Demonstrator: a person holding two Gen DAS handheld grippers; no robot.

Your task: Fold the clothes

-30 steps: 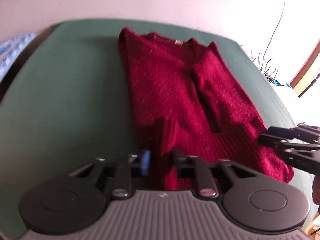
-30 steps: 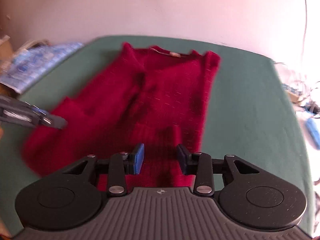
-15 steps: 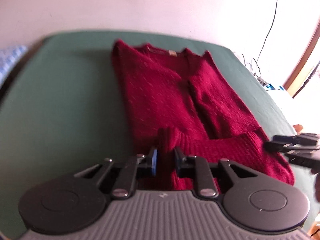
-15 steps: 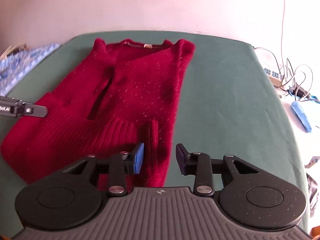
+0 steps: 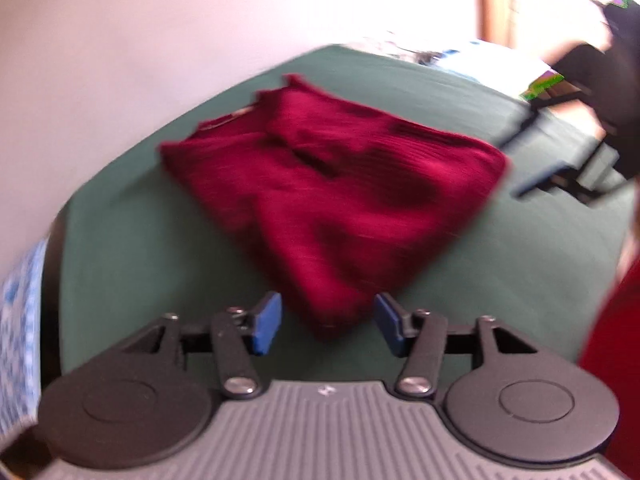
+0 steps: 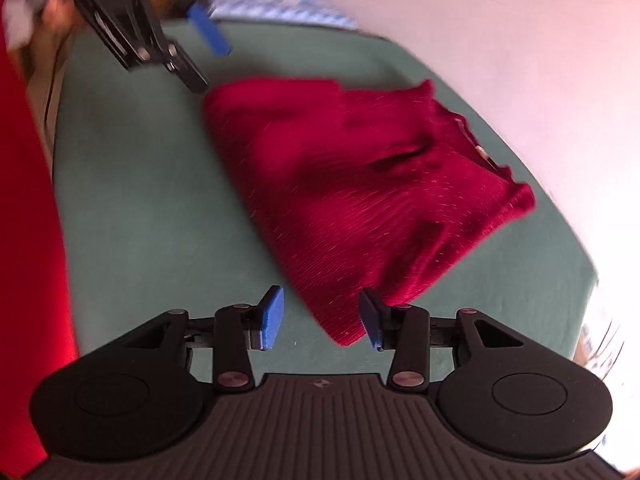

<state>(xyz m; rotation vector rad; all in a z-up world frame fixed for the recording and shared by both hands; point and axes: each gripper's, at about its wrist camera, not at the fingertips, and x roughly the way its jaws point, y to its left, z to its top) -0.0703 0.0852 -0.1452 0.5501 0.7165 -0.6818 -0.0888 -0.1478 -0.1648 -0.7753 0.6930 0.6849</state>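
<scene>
A dark red knit sweater [image 5: 332, 192] lies folded on the green table [image 5: 132, 264], its collar label toward the wall. My left gripper [image 5: 328, 322] hovers over the sweater's near corner; its jaws are opening and the blue pads [image 5: 267, 320] stand clear of the cloth on both sides. In the right wrist view the sweater [image 6: 360, 184] has another corner between the blue pads of my right gripper [image 6: 321, 318]. Those jaws are opening too and do not press on the cloth. The left gripper [image 6: 208, 60] also shows there, blurred, beyond the sweater's far corner.
A white wall [image 5: 140, 40] borders the green table [image 6: 140, 200] on the far side. Blue-and-white patterned cloth [image 5: 20, 300] lies past the table's edge. A person's red garment [image 6: 28, 200] fills one side of each view. Cables [image 6: 600, 344] lie off the table's end.
Both grippers let go of the sweater's hem and their jaws widened. Both rolled sharply and swung outward, so each view is tilted. The sweater now lies shorter, folded over itself.
</scene>
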